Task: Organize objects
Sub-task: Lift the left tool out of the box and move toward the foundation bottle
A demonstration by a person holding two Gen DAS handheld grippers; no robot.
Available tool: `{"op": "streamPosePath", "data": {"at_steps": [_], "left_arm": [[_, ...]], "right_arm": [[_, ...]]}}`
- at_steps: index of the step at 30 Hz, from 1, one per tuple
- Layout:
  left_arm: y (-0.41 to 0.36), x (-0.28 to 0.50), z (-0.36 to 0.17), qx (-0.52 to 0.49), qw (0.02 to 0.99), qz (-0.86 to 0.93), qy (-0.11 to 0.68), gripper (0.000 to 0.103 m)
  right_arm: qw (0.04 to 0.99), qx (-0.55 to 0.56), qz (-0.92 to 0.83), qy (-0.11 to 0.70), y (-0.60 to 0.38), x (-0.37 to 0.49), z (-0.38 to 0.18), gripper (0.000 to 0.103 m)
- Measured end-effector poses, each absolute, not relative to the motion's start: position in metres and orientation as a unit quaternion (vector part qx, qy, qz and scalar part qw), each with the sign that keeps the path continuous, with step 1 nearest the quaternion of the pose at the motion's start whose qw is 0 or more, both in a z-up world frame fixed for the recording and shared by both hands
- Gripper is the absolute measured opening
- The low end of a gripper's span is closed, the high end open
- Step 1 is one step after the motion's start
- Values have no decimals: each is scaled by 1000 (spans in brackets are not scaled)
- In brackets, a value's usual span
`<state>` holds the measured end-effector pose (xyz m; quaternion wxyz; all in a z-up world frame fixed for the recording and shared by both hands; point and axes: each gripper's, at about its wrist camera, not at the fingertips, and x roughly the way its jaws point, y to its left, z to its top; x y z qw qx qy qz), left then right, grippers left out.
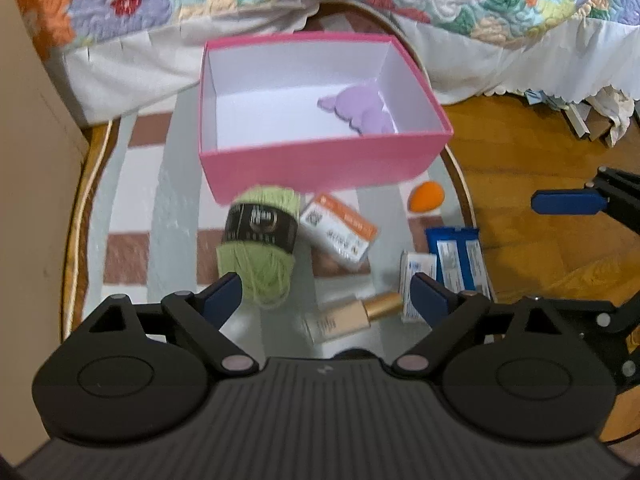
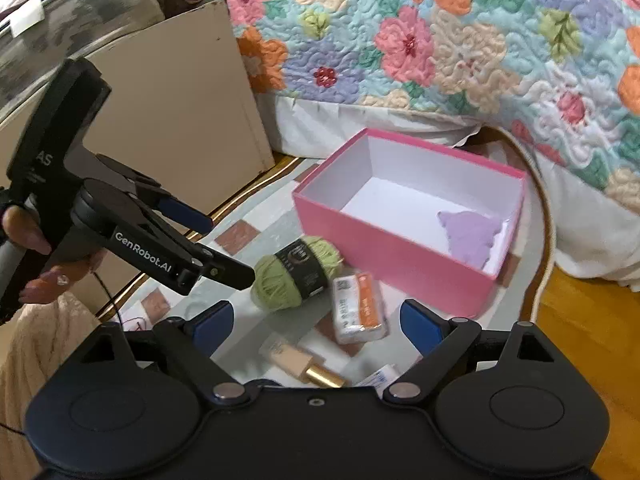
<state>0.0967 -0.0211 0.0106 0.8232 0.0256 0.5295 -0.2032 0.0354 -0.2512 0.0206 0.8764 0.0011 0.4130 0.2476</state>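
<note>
A pink box (image 1: 320, 168) (image 2: 392, 256) stands open on the table with a purple scalloped piece (image 1: 360, 114) (image 2: 472, 236) in its corner. In front of it lie a green yarn ball (image 1: 260, 240) (image 2: 296, 272), an orange-and-white packet (image 1: 340, 236) (image 2: 360, 308), a gold-capped beige bottle (image 1: 352, 316) (image 2: 304, 364), an orange sponge egg (image 1: 428, 196) and blue packets (image 1: 456, 256). My left gripper (image 1: 326, 284) (image 2: 220, 248) hovers open over the yarn and bottle, holding nothing. Wide open and empty, my right gripper (image 2: 316, 316) hangs above the packet and bottle.
A floral quilt (image 2: 440, 60) drapes over the bed behind the table. A beige panel (image 2: 172, 112) stands at the left. The gold table rim (image 1: 464, 196) borders wooden floor (image 1: 540, 260) on the right. A hand (image 2: 24, 236) holds the left gripper.
</note>
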Motion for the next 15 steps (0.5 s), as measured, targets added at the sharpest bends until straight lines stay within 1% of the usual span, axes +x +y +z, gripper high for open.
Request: {"op": "streamPosePath", "data": {"at_steps": [3,8,12,15], "left_arm": [[-13,88,-5,13,825,-202,528,92],[-12,84,-37,2,818,-191,542,92],[-8,84,-66,-33,814,-176,553,92],[-4,86,-88,-62,803,-158,572,92]], "right_arm": [[872,5,255,419,-246,29,3,93],[861,-34,281,423,-232,31,-19,93],[853,-65,299,423,-218,39,-40,92],[837,-78,311,443,-204,48,-59,91]]}}
